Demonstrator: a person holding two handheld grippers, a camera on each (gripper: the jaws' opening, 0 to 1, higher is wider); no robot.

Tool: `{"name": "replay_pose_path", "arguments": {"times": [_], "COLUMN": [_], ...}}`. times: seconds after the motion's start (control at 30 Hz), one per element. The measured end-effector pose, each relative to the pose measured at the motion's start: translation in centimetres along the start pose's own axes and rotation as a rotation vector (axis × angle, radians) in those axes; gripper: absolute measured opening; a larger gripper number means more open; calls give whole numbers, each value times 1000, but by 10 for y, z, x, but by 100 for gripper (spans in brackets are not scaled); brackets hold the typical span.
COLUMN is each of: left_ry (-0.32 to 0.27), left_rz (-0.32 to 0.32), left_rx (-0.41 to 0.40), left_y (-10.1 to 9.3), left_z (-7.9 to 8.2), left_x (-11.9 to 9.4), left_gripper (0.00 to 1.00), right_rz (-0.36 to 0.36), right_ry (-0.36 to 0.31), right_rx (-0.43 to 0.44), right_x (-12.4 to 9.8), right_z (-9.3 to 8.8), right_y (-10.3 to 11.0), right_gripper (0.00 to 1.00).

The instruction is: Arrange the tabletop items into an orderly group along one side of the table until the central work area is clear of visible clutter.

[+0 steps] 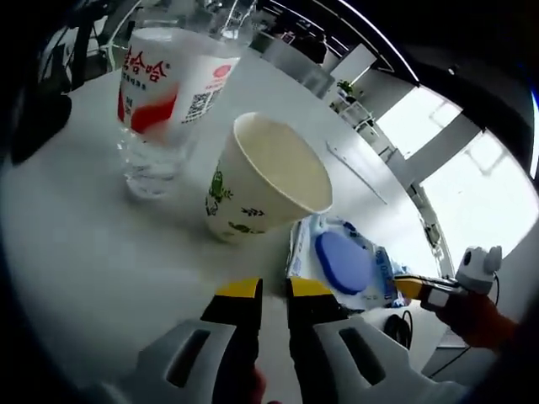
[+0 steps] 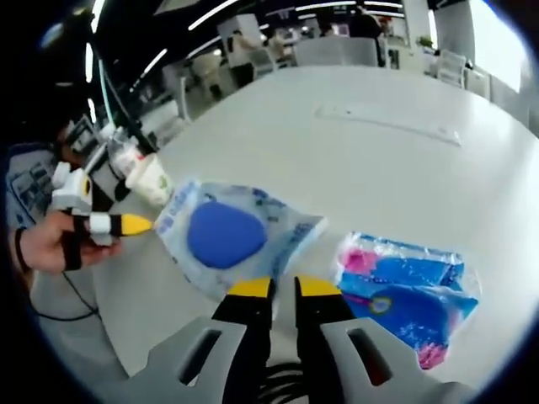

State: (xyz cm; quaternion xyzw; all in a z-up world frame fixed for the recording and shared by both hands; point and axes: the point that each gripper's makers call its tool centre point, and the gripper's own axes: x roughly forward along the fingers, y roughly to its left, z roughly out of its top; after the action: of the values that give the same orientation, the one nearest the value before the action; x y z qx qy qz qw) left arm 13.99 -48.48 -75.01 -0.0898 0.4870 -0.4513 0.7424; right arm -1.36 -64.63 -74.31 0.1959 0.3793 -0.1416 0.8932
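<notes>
The table (image 2: pixel 362 160) was white and broad, and carried every item. A flat rectangular panel (image 2: pixel 387 123) lay flush in its top, well apart from the items.

The wipes pack (image 2: pixel 240 238), clear plastic with a blue oval lid, lay flat just ahead of the right gripper (image 2: pixel 283 288). In the left gripper view the same wipes pack (image 1: pixel 341 261) lay just right of the cup.

The blue pack (image 2: pixel 408 296), blue and pink with a shiny wrapper, lay flat beside the wipes pack, apart from it by a narrow strip of bare table.

The bottle (image 1: pixel 164 101), clear plastic with a red and white label, stood on the table beyond the left gripper (image 1: pixel 274 289). Its top ran out of view.

The cup (image 1: pixel 265 177), cream paper with green leaf prints, stood open-mouthed just beside the bottle; whether the two touched could not be told. In the right gripper view the cup (image 2: pixel 152 179) and bottle (image 2: pixel 126 157) appeared small at the table edge, beyond the left gripper (image 2: pixel 135 224).

The left gripper's yellow-tipped jaws were nearly together, with a narrow gap and nothing held. The right gripper's jaws stood likewise, a slim gap between them, clamping nothing. The right gripper (image 1: pixel 410 289) entered the left gripper view near the wipes pack.

A hand (image 2: pixel 50 244) held the left gripper.
</notes>
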Motion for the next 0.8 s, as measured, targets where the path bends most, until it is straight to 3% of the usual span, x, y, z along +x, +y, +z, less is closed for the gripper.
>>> {"name": "replay_pose_path", "arguments": {"times": [0.53, 0.8], "left_ry": [-1, 19], "left_rz": [-28, -47], "left_rx": [31, 178], "left_y": [4, 8], "left_z": [-17, -20], "left_x": [-25, -41], "left_gripper": [9, 12], "right_rz": [-29, -85], "right_ry": [-80, -74], "right_rx": [-40, -17], "right_x": [-36, -59], "right_z": [-3, -32], "right_y": [-5, -29], "right_gripper": [8, 9]}}
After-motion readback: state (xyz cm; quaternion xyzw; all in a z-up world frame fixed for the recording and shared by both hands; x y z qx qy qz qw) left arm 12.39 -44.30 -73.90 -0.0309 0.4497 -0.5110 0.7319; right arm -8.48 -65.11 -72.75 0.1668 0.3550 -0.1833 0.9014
